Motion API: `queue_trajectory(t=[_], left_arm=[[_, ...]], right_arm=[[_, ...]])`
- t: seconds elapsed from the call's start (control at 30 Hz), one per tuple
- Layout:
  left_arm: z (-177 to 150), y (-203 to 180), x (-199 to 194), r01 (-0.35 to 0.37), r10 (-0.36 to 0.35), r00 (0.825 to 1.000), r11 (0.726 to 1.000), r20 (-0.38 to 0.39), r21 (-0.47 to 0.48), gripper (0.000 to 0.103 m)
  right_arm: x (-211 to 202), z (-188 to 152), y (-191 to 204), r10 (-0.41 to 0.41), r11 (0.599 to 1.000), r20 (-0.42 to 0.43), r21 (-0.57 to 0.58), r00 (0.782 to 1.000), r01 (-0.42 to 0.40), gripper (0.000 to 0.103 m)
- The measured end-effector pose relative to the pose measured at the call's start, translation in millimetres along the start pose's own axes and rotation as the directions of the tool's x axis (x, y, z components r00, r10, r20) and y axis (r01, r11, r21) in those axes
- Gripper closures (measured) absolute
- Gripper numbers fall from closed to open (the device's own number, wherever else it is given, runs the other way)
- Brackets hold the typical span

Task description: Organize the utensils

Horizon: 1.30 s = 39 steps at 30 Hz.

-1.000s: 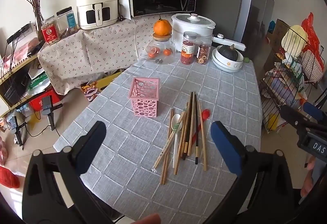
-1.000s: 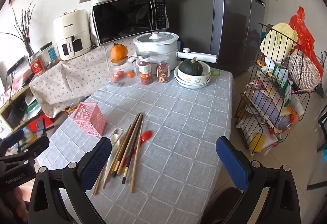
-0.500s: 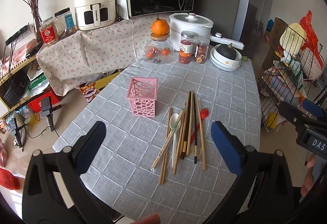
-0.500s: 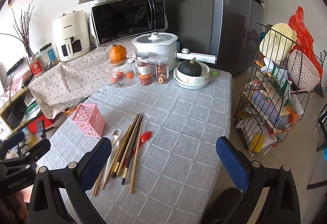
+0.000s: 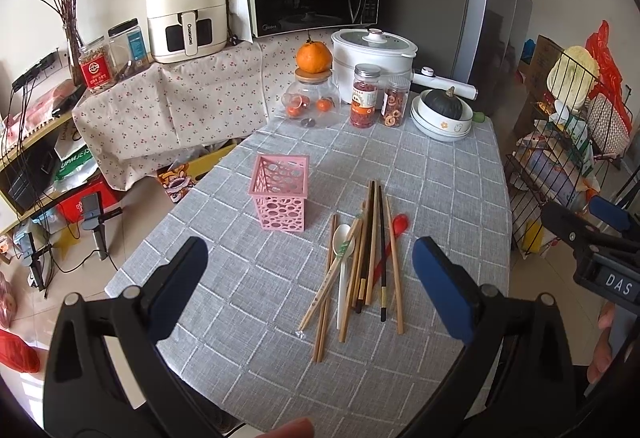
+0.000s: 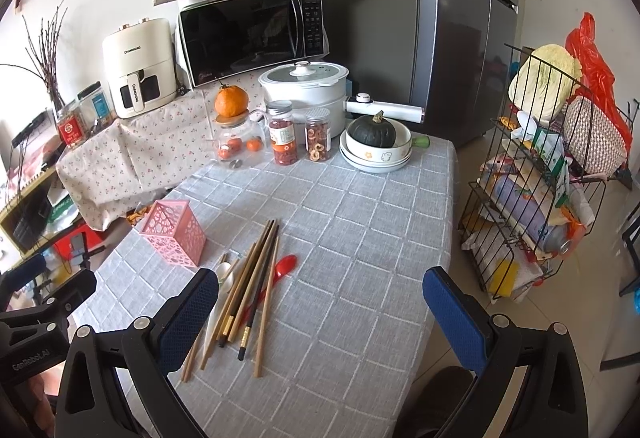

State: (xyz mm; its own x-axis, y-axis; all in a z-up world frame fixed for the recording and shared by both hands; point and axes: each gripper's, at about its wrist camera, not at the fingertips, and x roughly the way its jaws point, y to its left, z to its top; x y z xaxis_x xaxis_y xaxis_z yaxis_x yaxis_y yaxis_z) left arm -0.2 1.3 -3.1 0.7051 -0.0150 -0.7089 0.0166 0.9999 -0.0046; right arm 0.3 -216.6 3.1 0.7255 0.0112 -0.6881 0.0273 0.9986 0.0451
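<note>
A matt grey woven tablecloth with a white grid (image 5: 420,174) covers the table. On it stands a pink perforated plastic basket (image 5: 281,191), smooth and slightly shiny. To its right lie pale bare-wood chopsticks (image 5: 394,270), dark lacquered chopsticks (image 5: 382,238), a glossy white plastic spoon (image 5: 343,262) and a glossy red plastic spoon (image 6: 282,267). At the far end, clear glass jars (image 6: 318,134) catch light beside a smooth white glazed pot (image 6: 306,90). Both grippers carry blue textured pads (image 6: 454,312) on matt black plastic.

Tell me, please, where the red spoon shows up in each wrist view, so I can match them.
Left wrist: red spoon right of centre, its bowl at the right edge of the chopstick pile.
Right wrist: red spoon left of centre, right of the pile.
Shared landmark: pink basket, left of the pile.
</note>
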Motion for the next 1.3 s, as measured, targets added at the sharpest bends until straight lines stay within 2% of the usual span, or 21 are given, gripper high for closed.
queue_trajectory(t=[1.3], left_arm=[[0.8, -0.4, -2.1, 0.000, 0.000, 1.000, 1.000, 0.009, 0.000, 0.001]], right_arm=[[2.2, -4.1, -2.5, 0.009, 1.000, -0.007, 0.004, 1.000, -0.009, 0.000]])
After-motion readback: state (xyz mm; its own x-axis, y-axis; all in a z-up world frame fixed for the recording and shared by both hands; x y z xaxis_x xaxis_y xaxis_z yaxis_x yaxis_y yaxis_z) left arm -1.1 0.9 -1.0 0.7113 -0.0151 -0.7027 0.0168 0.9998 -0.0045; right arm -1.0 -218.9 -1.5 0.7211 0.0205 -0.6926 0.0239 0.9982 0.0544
